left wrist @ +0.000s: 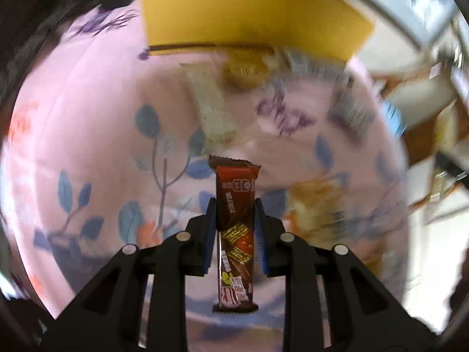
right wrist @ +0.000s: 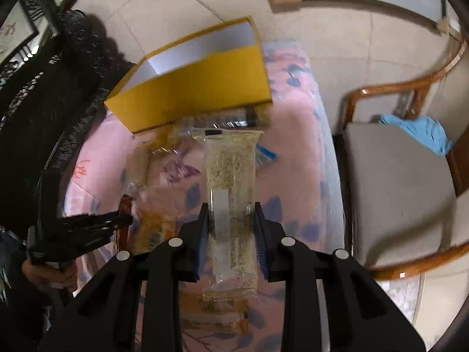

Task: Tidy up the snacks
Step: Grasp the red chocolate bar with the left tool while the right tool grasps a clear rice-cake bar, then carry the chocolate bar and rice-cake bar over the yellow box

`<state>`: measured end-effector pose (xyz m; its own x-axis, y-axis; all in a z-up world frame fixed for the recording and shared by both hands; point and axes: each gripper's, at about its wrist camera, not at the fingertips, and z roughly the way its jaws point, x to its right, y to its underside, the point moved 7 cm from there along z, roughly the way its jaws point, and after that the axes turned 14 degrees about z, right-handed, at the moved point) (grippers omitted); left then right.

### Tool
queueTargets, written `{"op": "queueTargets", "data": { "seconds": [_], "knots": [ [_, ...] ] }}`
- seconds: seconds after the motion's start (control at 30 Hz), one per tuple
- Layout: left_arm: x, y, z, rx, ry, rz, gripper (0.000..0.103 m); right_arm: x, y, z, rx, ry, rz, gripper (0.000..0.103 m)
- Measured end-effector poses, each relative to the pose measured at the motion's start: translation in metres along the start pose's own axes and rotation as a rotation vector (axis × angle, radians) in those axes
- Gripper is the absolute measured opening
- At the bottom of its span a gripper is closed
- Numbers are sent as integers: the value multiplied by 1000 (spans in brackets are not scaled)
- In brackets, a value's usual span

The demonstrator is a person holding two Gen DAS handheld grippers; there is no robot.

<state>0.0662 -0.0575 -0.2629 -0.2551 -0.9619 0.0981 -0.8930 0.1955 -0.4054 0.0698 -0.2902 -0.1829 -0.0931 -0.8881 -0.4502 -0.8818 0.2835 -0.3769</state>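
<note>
Box [right wrist: 190, 88], yellow and open, lies ahead of both tongs: right gripper [right wrist: 231, 234] clamps a clear cereal bar [right wrist: 230, 193] lengthwise toward it and looks nearer, left gripper [left wrist: 236, 226] likewise clamping a brown wafer bar [left wrist: 236, 220].

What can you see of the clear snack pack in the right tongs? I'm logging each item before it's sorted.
The clear snack pack is a long transparent wrapper filled with pale, grainy cereal-like pieces, with a white label strip down its middle and crimped ends. It is held lengthwise in the right tongs, the blue pads pressing its sides, above the pink floral cloth.
</note>
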Motion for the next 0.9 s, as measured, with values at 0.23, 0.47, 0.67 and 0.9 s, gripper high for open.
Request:
{"op": "queueTargets", "data": {
  "seconds": [0.23, 0.47, 0.67, 0.9],
  "knots": [
    [6, -56, -95, 162, -155, 58, 24, -29, -55, -38, 88, -73, -60, 29],
    [-21, -159, -144, 333, -351, 77, 24, -66, -130, -62, 231, -83, -55, 29],
    [-53, -241, -118, 345, -377, 82, 24, -96, -204, -20, 232, -77, -70, 29],
    [-77, -281, -59, 294, -313, 83, 24, -95, -249, 46, 194, -22, -48, 29]
  ]
}}
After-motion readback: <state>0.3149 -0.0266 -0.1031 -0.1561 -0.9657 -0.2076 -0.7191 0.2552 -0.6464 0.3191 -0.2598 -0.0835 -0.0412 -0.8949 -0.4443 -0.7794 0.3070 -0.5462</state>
